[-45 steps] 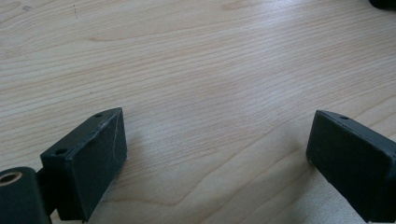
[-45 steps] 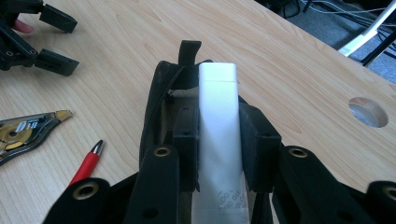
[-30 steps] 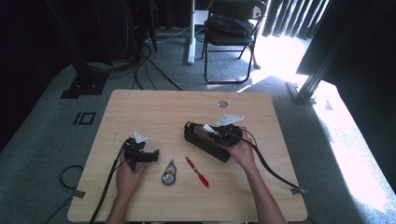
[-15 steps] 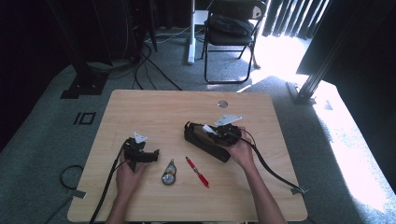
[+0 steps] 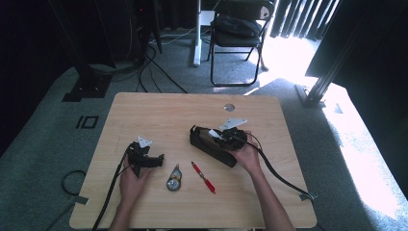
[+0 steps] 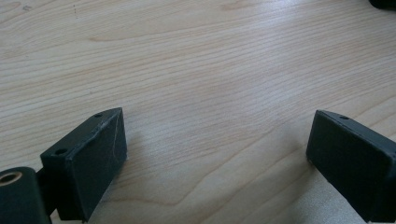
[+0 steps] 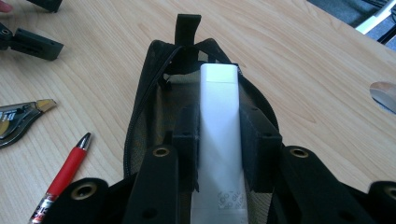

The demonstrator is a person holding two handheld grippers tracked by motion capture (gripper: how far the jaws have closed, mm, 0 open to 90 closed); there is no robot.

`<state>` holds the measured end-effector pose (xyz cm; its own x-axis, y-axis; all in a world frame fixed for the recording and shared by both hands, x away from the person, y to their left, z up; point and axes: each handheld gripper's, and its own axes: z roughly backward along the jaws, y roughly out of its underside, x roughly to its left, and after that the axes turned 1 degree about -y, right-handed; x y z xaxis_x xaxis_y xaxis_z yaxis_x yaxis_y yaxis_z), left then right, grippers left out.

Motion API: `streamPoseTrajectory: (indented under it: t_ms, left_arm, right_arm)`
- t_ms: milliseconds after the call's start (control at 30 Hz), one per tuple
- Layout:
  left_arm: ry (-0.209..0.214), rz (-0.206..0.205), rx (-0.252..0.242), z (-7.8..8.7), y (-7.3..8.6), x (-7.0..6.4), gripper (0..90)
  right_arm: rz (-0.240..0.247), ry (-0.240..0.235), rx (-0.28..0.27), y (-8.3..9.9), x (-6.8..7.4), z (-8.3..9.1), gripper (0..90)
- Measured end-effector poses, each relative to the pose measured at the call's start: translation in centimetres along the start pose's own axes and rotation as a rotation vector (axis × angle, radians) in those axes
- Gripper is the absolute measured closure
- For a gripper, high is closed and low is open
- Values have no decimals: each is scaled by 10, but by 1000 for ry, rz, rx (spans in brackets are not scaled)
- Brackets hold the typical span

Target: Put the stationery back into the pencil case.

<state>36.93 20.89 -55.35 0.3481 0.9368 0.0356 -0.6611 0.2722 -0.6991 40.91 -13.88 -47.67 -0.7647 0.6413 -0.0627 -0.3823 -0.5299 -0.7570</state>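
A: Where's the white stick?

B: Clamped in the right claw [image 7: 218, 154], jaws tight on its flanks. The white stick [image 7: 217, 140] hangs over the open black pouch [image 7: 154, 93], its long axis running straight ahead along the pouch's length, the far end near the zipper tab.

A: And the left claw?

B: The left claw [image 6: 215, 154] has jaws spread wide over bare bench [image 6: 196, 60], gripping nothing. It sits well apart from the pouch (the red pen [image 5: 203, 176] and a small silver gadget [image 5: 174, 178] lie between), so I'd judge the right hand nearer for tucking the stick in.
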Motion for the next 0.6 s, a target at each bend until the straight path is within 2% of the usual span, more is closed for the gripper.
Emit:
streamPoseTrajectory:
  t_ms: [233,600]
  left_arm:
    - [0,0,0,0,0,0,54]
    - [3,-1,-1,0,0,0,54]
  right_arm:
    - [-1,0,27,2,0,-6,694]
    - [7,-6,27,2,1,-3,696]
